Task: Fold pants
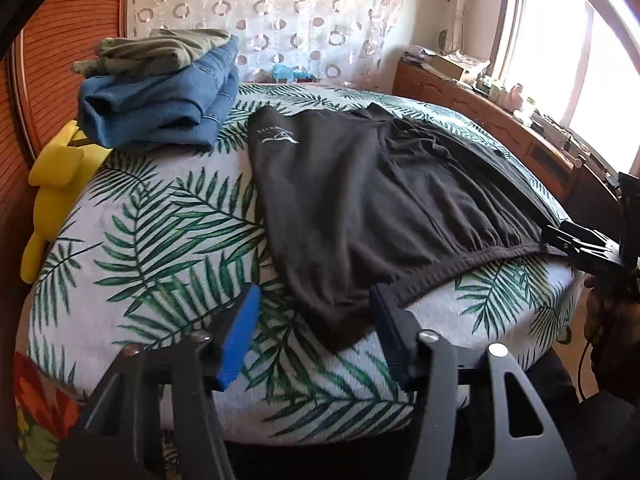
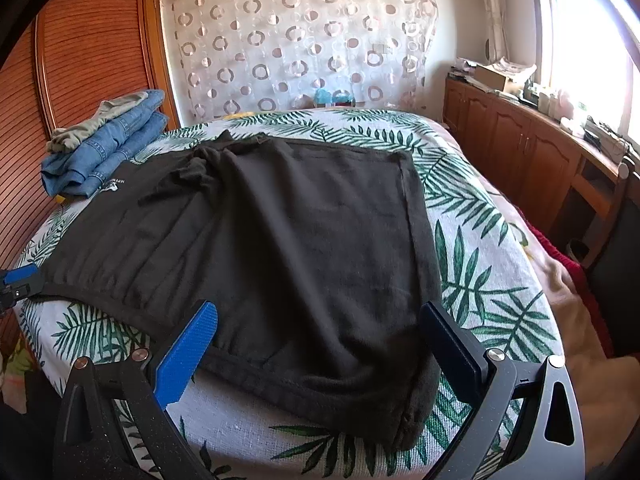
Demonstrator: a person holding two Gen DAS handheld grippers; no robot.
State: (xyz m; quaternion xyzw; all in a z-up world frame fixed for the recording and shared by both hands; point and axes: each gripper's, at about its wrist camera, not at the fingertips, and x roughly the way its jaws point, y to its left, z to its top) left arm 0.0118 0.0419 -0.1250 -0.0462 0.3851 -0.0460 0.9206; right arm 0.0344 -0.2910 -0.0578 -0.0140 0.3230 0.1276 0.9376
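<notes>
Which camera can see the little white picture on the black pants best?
The left wrist view. There the white logo on the black pants faces the camera, unobstructed, near the stack of folded jeans. The right wrist view shows the logo only small and sideways at the pants' far left edge, too tiny to make out.

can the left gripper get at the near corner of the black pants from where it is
Probably yes. The left gripper is open, its fingers flanking the near corner of the pants at the bed edge, with nothing between them.
</notes>
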